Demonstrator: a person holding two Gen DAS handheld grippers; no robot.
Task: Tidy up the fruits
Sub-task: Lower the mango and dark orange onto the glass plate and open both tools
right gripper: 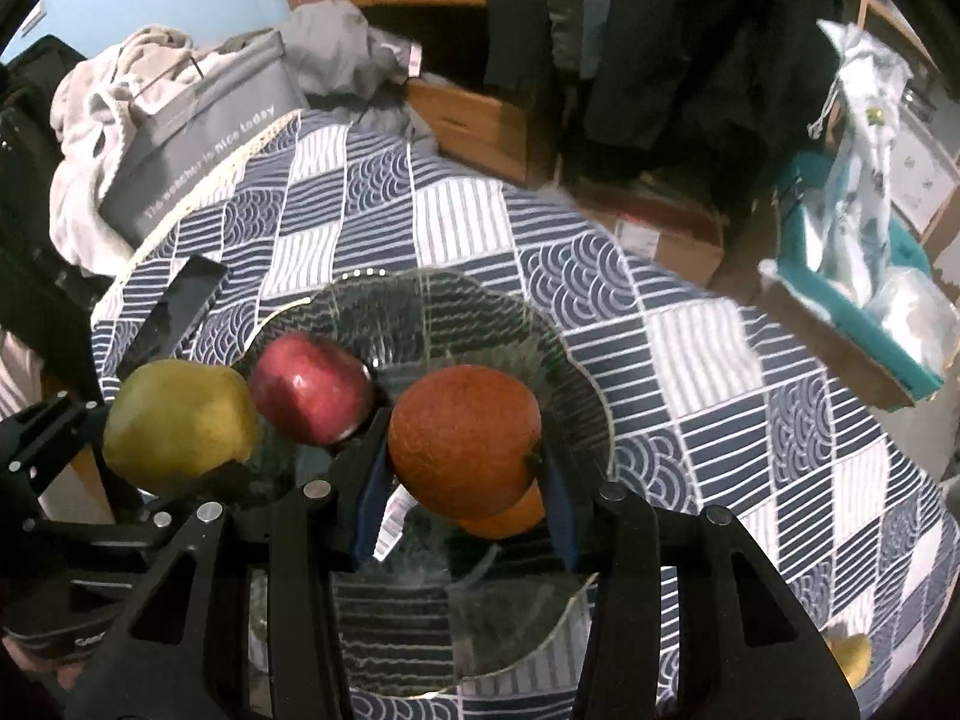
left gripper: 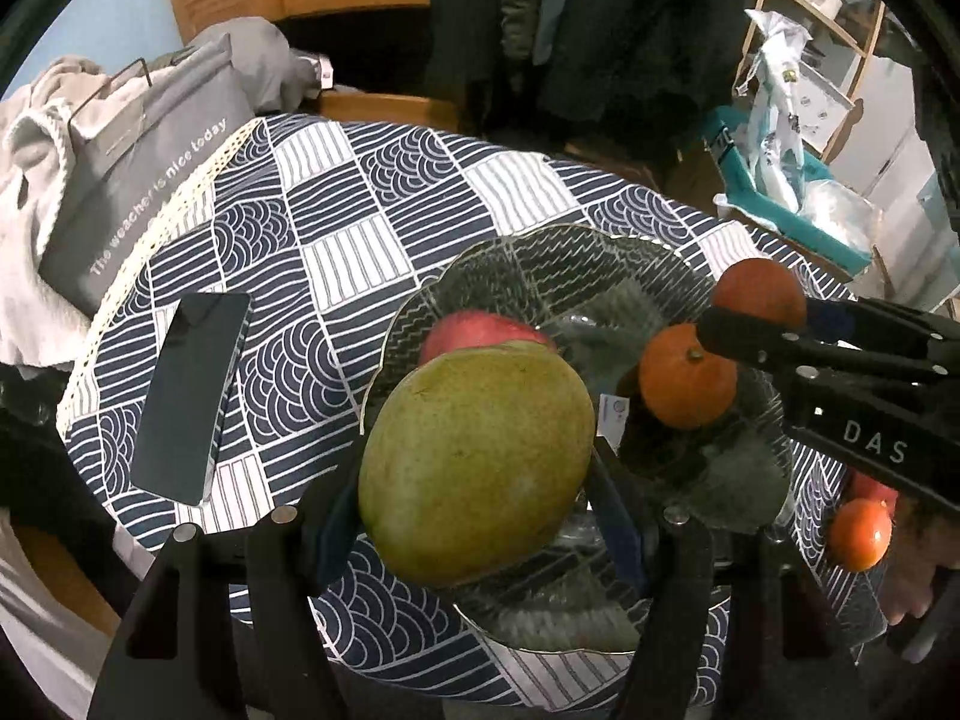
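Between left tongs, mango, over bowl

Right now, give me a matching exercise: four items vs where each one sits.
Items:
1 mango
2 apple
3 top orange
4 phone

Places:
A flat on the tablecloth
B gripped in the right tool
C lying in the glass bowl
D gripped in the left tool

Pairs: 1-D, 2-C, 3-B, 4-A
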